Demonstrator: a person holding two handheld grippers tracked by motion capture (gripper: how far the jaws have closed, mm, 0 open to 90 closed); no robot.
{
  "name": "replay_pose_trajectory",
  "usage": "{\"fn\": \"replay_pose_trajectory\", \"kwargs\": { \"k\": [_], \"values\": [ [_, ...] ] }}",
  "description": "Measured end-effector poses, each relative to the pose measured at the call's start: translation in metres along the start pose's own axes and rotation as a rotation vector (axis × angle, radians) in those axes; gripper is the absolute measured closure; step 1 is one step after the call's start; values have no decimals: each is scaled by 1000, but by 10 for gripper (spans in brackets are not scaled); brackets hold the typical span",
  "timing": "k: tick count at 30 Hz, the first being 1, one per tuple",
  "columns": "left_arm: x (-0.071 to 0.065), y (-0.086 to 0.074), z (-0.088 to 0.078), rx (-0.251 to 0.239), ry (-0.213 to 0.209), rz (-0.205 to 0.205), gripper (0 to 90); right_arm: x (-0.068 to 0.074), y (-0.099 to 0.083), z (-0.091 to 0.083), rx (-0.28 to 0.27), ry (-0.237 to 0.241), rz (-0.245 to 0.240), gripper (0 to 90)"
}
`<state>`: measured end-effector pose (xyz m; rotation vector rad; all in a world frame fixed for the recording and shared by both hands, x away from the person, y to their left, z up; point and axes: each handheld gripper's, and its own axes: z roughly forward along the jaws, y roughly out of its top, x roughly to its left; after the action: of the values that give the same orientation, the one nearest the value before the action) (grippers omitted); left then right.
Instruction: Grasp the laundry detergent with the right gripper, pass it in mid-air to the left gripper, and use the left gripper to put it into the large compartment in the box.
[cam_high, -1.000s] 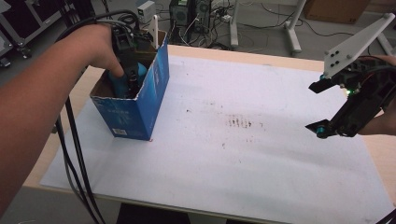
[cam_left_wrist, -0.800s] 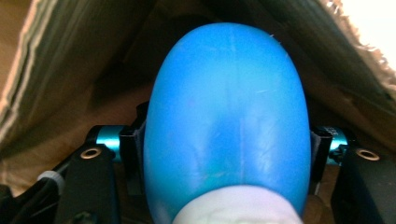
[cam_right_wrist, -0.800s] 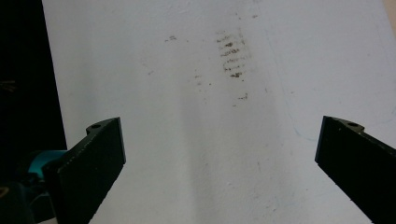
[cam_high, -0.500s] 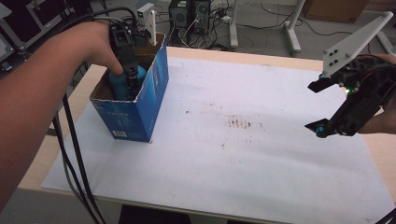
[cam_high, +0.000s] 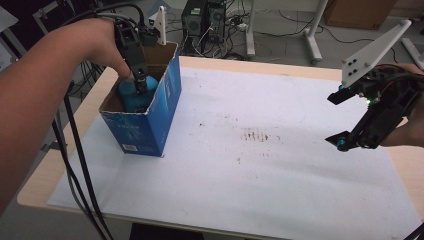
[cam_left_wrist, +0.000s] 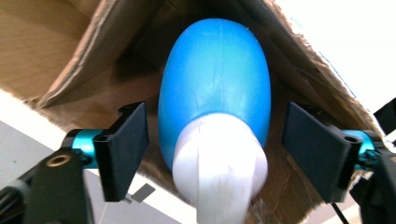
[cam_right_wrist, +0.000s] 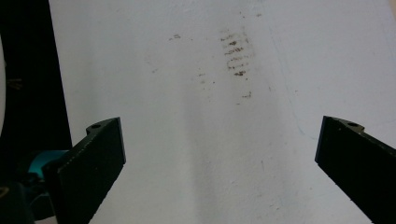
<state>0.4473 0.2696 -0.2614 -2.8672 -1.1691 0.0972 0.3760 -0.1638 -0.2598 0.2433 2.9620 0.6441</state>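
We start with the surface (cam_high: 280, 165), a white sheet across most of the high view, stained near the middle. At its upper left stands the blue cardboard box (cam_high: 150, 122), open at the top. Inside it sits the blue bottle (cam_high: 134, 95) with its white cap (cam_left_wrist: 219, 158); in the left gripper view its long axis runs from the cap at the bottom centre up into the box, straight ahead between the jaws. The left tongs (cam_high: 141, 82) hang right over it, their jaws having just been opening, and now stand spread on either side of the bottle, pads clear of it. The right tongs (cam_high: 341, 120) hover at the right edge of the high view, well apart from the box, spread wide over bare sheet.
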Motion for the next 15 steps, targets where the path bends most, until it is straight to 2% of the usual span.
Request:
{"fn": "replay_pose_trajectory", "kwargs": {
  "k": [7, 15],
  "values": [
    [-3, -5, -19, -12, 21, -13, 187, -4, 1, -1, 6, 17, -5, 6],
    [-12, -6, -36, -29, 13, 48, 143, -8, 5, -4, 33, 31, -8, 6]
  ]
}}
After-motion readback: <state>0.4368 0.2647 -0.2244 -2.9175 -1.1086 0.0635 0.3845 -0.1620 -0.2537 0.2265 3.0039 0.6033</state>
